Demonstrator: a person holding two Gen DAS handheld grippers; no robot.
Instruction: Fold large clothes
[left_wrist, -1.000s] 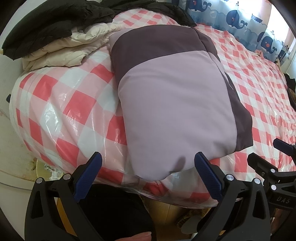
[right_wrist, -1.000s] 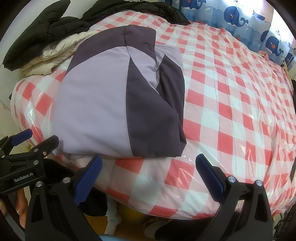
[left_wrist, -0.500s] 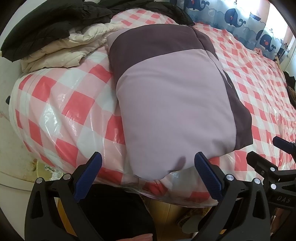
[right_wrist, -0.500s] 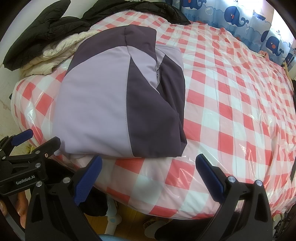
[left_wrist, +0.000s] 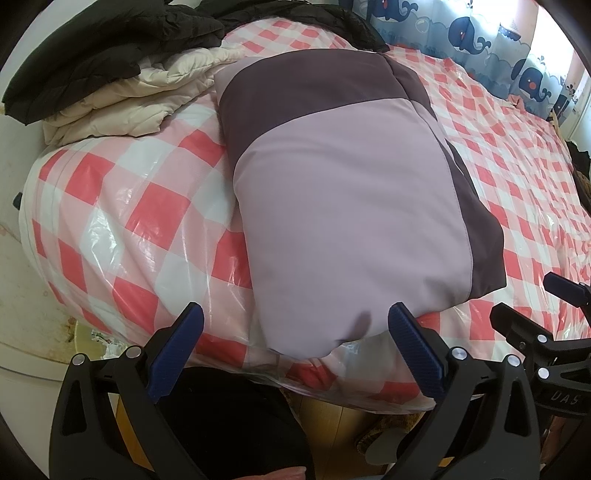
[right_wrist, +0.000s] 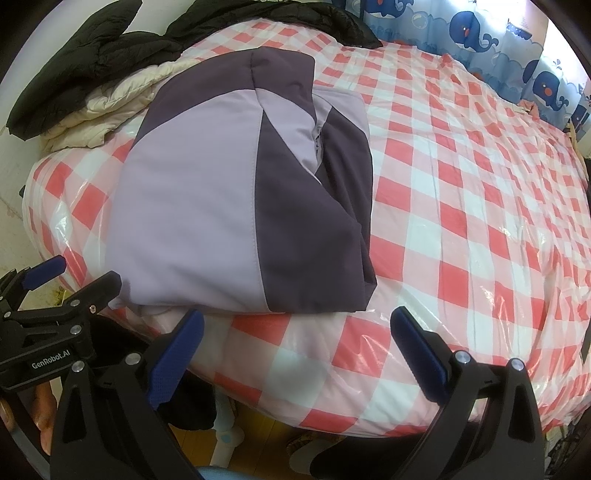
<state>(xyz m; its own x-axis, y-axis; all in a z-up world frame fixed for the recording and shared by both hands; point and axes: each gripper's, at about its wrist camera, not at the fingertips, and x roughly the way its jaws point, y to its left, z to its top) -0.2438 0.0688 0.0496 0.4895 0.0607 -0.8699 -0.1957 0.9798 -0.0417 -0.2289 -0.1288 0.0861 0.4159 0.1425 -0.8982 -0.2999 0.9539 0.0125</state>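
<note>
A folded jacket in light lilac and dark purple lies on the near corner of the bed, its lower end at the mattress edge. The right wrist view shows the same jacket as a neat rectangle with the dark panel on its right side. My left gripper hangs open just off the bed edge, right below the jacket's near end, holding nothing. My right gripper is open too, off the edge to the right of the jacket, and empty. Each gripper appears at the side of the other's view.
The bed has a red-and-white checked cover under clear plastic. A cream quilted garment and black coats are piled at the far left corner. Whale-print curtains hang behind. Wooden floor shows below the mattress edge.
Both grippers have stayed open and nearly still. The views drift only slightly; the jacket has not moved.
</note>
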